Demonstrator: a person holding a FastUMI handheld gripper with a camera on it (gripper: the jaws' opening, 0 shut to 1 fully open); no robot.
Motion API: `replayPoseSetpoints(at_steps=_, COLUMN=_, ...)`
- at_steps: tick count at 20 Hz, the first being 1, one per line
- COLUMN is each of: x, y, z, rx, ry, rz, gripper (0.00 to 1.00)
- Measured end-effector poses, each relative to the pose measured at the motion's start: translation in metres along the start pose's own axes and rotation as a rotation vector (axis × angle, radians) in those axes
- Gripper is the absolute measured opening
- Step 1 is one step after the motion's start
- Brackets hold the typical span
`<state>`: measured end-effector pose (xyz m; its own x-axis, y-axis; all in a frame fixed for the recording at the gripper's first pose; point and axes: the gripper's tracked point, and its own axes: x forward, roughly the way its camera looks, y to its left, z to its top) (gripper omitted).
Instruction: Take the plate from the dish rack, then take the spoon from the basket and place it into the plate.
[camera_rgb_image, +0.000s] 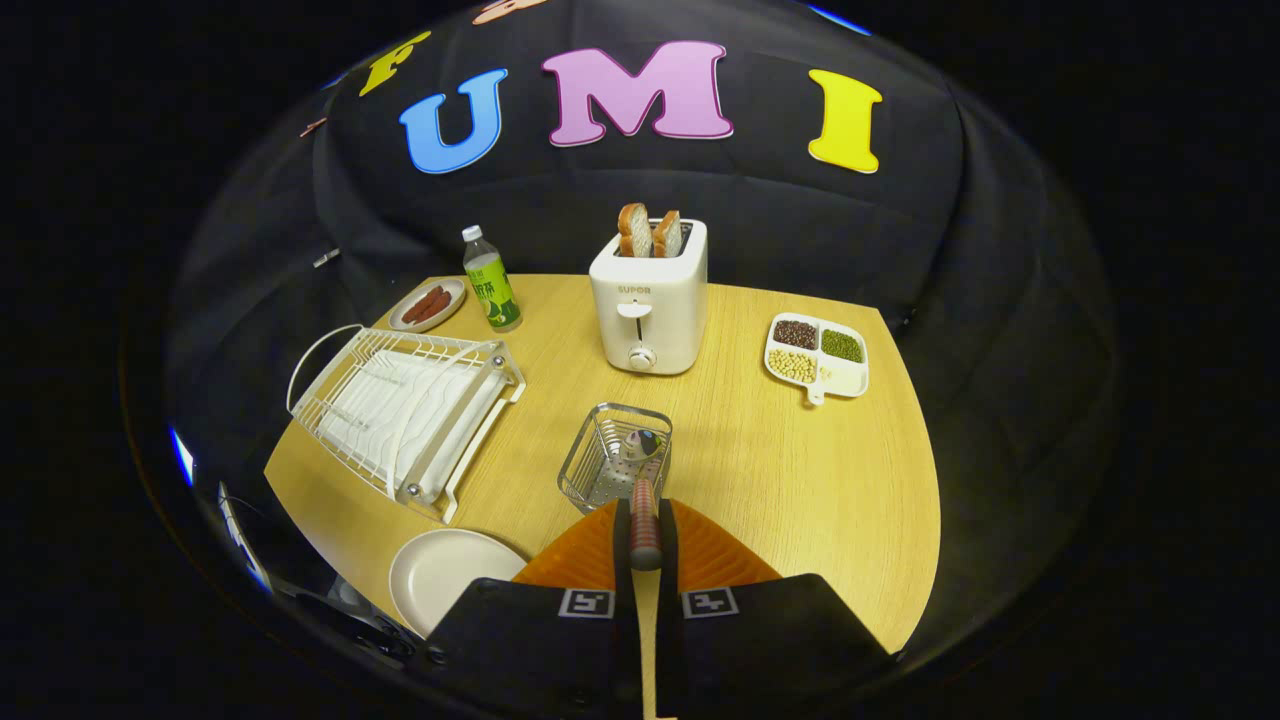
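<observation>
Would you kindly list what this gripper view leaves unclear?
- Spoon: handle pinched in the claw; its bowl sits inside the wire basket, blurred by the mesh.
- Plate: near edge covered by the gripper body.
- Dish rack: contents too small to judge.

the toaster (648, 300) stands mid-counter (800, 470). left of it sit the bottle (491, 279) and a sausage dish (427, 304); right, the divided bean tray (817, 358). before it sits the basket (614, 457), holding the spoon (643, 490), whose handle the claw (645, 535) pinches. the dish rack (405, 415) and plate (450, 575) lie front-left.
</observation>
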<state>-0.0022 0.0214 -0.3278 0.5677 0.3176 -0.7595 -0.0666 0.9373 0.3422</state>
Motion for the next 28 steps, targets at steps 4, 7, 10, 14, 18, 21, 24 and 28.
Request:
replayPoseSetpoints(at_steps=4, x=-0.035, y=0.012, z=0.018, rx=0.021, ry=-0.073, rz=0.015, gripper=0.10)
replayPoseSetpoints(at_steps=7, x=-0.062, y=0.031, z=0.026, rx=0.031, ry=-0.113, rz=0.049, gripper=0.09)
replayPoseSetpoints(at_steps=10, x=-0.083, y=0.051, z=0.020, rx=0.033, ry=-0.123, rz=0.084, gripper=0.10)
replayPoseSetpoints(at_steps=14, x=-0.097, y=0.081, z=-0.010, rx=0.031, ry=-0.091, rz=0.130, gripper=0.10)
replayPoseSetpoints(at_steps=18, x=-0.096, y=0.110, z=-0.056, rx=0.049, ry=-0.023, rz=0.182, gripper=0.10)
replayPoseSetpoints(at_steps=21, x=-0.086, y=0.122, z=-0.093, rx=0.014, ry=0.044, rz=0.195, gripper=0.10)
replayPoseSetpoints(at_steps=24, x=-0.073, y=0.131, z=-0.120, rx=0.012, ry=0.100, rz=0.206, gripper=0.10)
replayPoseSetpoints(at_steps=28, x=-0.054, y=0.134, z=-0.145, rx=-0.019, ry=0.136, rz=0.202, gripper=0.10)
